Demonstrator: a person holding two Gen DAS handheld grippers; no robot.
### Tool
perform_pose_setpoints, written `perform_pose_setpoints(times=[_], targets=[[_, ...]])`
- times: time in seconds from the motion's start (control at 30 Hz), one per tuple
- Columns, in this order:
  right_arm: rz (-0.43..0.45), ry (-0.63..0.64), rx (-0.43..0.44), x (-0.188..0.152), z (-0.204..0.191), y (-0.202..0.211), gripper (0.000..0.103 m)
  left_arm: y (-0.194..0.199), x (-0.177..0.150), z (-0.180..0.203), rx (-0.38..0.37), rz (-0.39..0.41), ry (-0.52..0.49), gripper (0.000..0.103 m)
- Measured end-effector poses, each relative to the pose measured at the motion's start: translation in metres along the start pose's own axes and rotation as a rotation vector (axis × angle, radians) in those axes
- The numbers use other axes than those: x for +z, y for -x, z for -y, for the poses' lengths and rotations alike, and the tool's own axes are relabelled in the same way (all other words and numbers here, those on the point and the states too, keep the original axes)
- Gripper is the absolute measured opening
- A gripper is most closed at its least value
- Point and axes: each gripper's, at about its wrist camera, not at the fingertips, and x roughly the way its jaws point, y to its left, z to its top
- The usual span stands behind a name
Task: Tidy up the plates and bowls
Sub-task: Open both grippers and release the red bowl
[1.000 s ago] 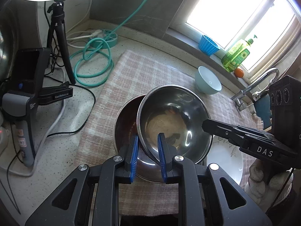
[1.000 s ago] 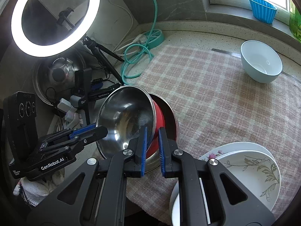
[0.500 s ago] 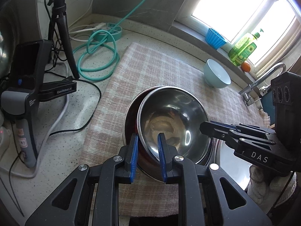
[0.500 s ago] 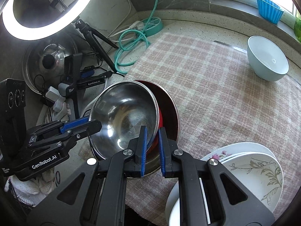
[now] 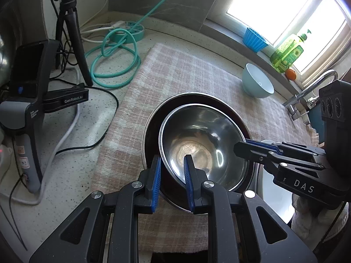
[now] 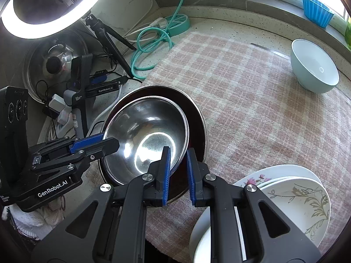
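Note:
A small steel bowl [image 5: 204, 140] sits inside a larger steel bowl [image 5: 153, 118] on the checked towel [image 5: 182, 70]. My left gripper [image 5: 171, 171] straddles the small bowl's near rim, its jaws slightly apart around it. My right gripper [image 6: 178, 166] straddles the opposite rim of the small bowl [image 6: 144, 129], with a visible gap at each pad. The larger bowl [image 6: 197, 118] shows around it. A light blue bowl [image 6: 313, 70] stands at the towel's far right.
A stack of white flowered plates [image 6: 291, 195] lies at the near right. A teal hose [image 5: 114, 50], tripod [image 5: 70, 26], cables and a spare gripper stand [image 5: 28, 92] crowd the left counter. A blue cup [image 5: 254, 39], soap bottle [image 5: 287, 52] and tap [image 5: 311, 87] line the window side.
The small bowl has come down from a tilted, raised pose into the larger bowl. Both grippers' jaws have widened slightly around its rim.

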Motion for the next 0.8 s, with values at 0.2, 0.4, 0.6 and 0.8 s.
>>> perform_pose_setpoints(times=[0.2, 0.4, 0.6, 0.8], targets=[[0.037, 0.041, -0.032, 0.0, -0.004, -0.001, 0.016, -0.003, -0.001, 0.002, 0.027, 0.016, -0.025, 0.018], [0.048, 0.072, -0.054, 0.002, -0.008, -0.002, 0.016, -0.004, 0.0, 0.003, 0.039, 0.016, -0.039, 0.021], [0.062, 0.101, -0.043, 0.003, -0.013, 0.002, 0.044, 0.0, 0.003, 0.005, 0.024, 0.027, -0.03, 0.03], [0.086, 0.106, -0.039, 0.004, -0.014, 0.012, 0.05, 0.005, 0.008, 0.003, 0.015, 0.038, -0.025, 0.031]])
